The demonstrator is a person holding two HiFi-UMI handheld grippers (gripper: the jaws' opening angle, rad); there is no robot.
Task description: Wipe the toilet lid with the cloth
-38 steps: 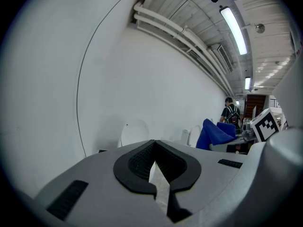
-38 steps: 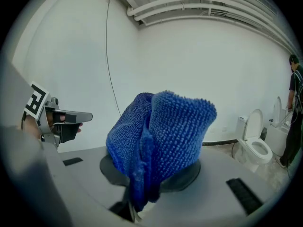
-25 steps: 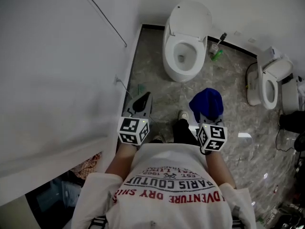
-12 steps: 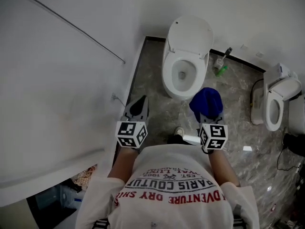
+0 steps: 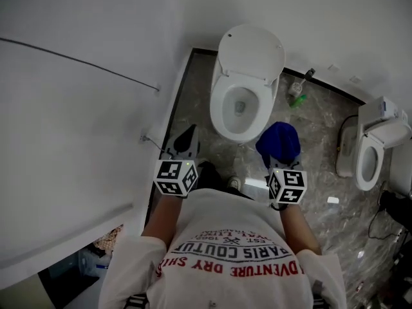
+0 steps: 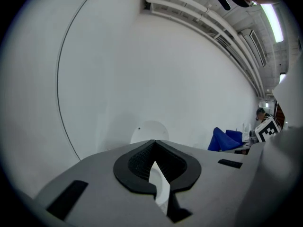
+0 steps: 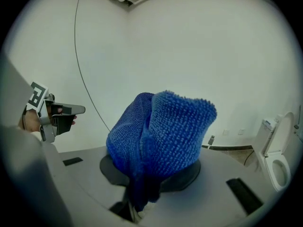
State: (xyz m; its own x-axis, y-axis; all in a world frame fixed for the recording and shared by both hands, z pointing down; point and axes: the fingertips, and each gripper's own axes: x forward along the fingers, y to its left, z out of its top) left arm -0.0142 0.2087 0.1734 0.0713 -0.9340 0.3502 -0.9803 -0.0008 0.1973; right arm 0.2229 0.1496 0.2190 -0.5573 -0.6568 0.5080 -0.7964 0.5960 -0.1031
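Note:
A white toilet (image 5: 239, 105) stands ahead on the marble floor with its lid (image 5: 252, 51) raised against the back wall. The lid (image 6: 150, 130) also shows as a pale oval just over the left jaws. My right gripper (image 5: 278, 156) is shut on a bunched blue cloth (image 5: 278, 143), held low in front of the bowl's right side. In the right gripper view the cloth (image 7: 161, 136) hides the right gripper (image 7: 150, 176). My left gripper (image 5: 186, 142) is shut and holds nothing, left of the bowl near the wall. Its jaws (image 6: 154, 163) stand closed.
A white wall (image 5: 84, 108) runs close along the left. A second toilet (image 5: 372, 148) stands at the right, its raised seat (image 7: 279, 148) in the right gripper view. A green bottle (image 5: 297, 99) and a brush lie on the floor right of the main toilet.
The person has stepped nearer the toilet, which now sits lower and closer in the head view. Both grippers keep their pose, the cloth still held in the right one.

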